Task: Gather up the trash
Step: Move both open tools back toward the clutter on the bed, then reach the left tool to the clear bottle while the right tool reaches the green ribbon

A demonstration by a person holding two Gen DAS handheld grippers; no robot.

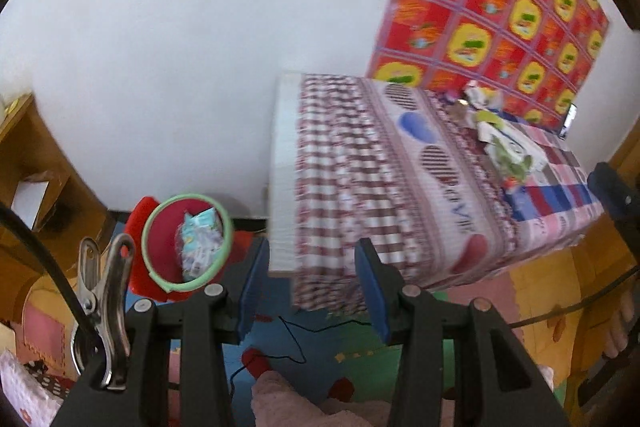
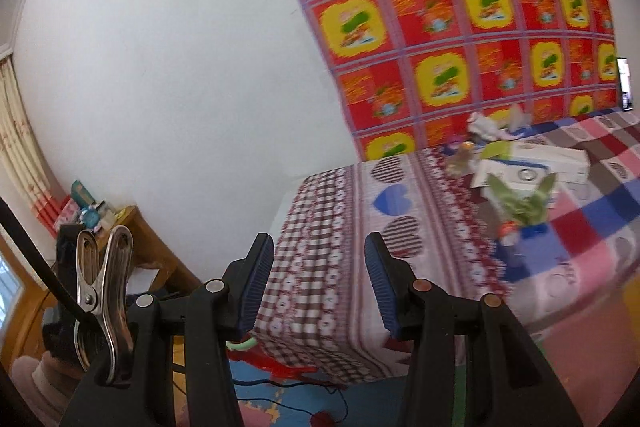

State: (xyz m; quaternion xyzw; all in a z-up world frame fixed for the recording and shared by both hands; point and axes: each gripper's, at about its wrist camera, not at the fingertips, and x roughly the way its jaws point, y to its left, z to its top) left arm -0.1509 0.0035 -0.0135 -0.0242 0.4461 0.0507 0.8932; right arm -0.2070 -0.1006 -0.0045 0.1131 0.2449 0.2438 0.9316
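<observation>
From the left wrist, the left tongs (image 1: 316,287) are hanging half open, holding nothing. A red bin (image 1: 186,241) is sitting on the floor, mouth up, with a wrapper (image 1: 200,243) inside.

From the right wrist, the right tongs (image 2: 318,283) are gaping, empty too. Trash (image 2: 516,183) is lying scattered on the bed (image 2: 400,227), well beyond them.

A bed (image 2: 460,227) under a patchwork sheet of hearts and checks fills the corner. Behind it, a plain white wall (image 1: 180,47) carries a red-and-yellow printed sheet (image 2: 460,27). Below the bed lies a colourful foam-tile floor (image 1: 532,291). Left of the bed, against the wall, stands a wooden table (image 2: 148,247), and beyond that hangs a pale curtain (image 2: 16,131).
</observation>
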